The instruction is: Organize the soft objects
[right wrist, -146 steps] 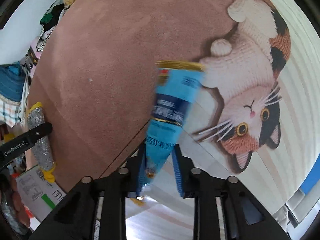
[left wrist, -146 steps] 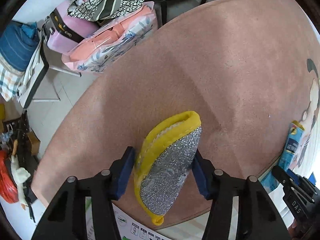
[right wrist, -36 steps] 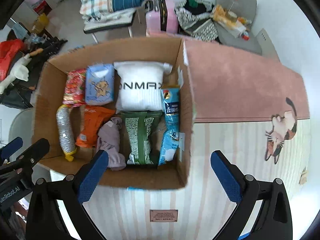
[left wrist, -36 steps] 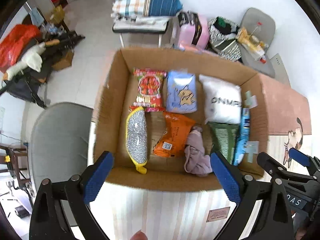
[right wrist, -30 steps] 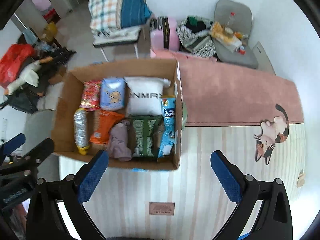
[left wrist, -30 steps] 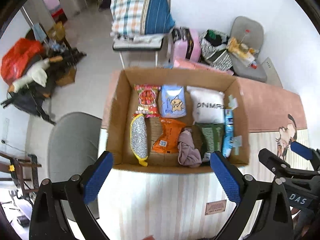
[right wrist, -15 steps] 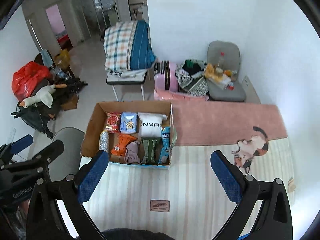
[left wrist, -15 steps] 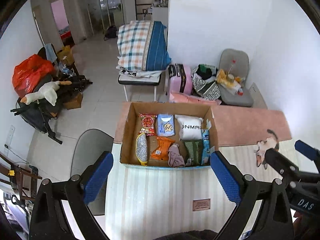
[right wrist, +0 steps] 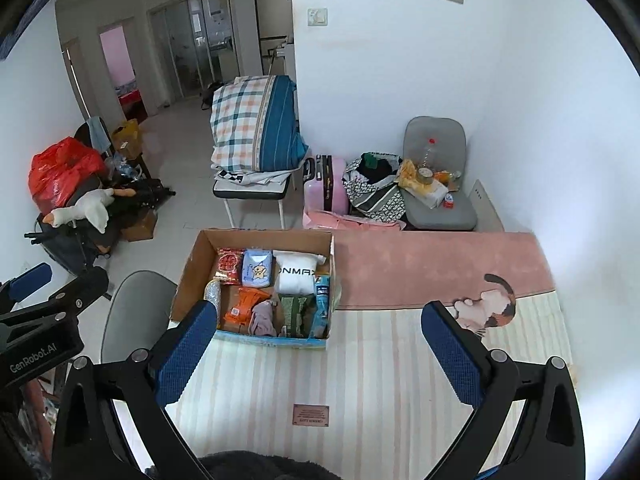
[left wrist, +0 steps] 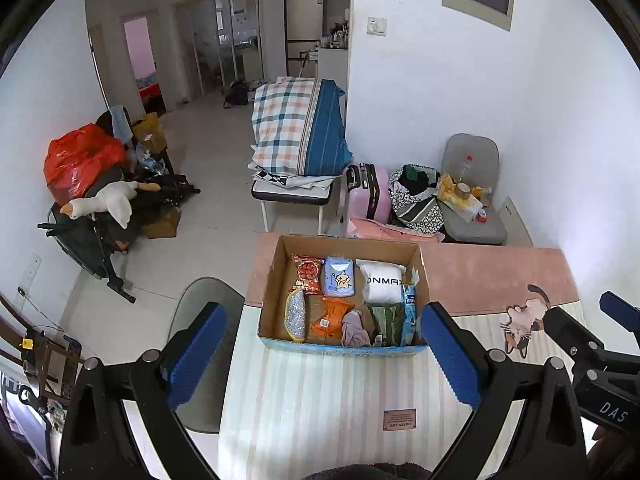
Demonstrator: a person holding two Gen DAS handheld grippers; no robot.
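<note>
Both tongs are spread wide and carry nothing: the left tongs (left wrist: pixel 322 354) and the right tongs (right wrist: pixel 316 354) hang high above the tabletop (left wrist: pixel 340 400). A few seconds ago each was clamped on a soft item, the left on the scrubber and the right on the blue packet; a second ago they were already open and close over the box, and since then they have pulled up and back so that most of the room shows. That suggests the packing is finished, or close to it.

From the left tongs, the box (left wrist: pixel 344 344) sits at about 12 o'clock, well apart from the blue pads. Inside it the scrubber (left wrist: pixel 295 316) lies at the box's 8 o'clock and the blue packet (left wrist: pixel 409 314) stands against the wall at 4 o'clock. From the right tongs, the box (right wrist: pixel 192 276) lies toward 11 o'clock, the left pad overlapping its near corner in view only. No loose soft item shows on the tabletop.
</note>
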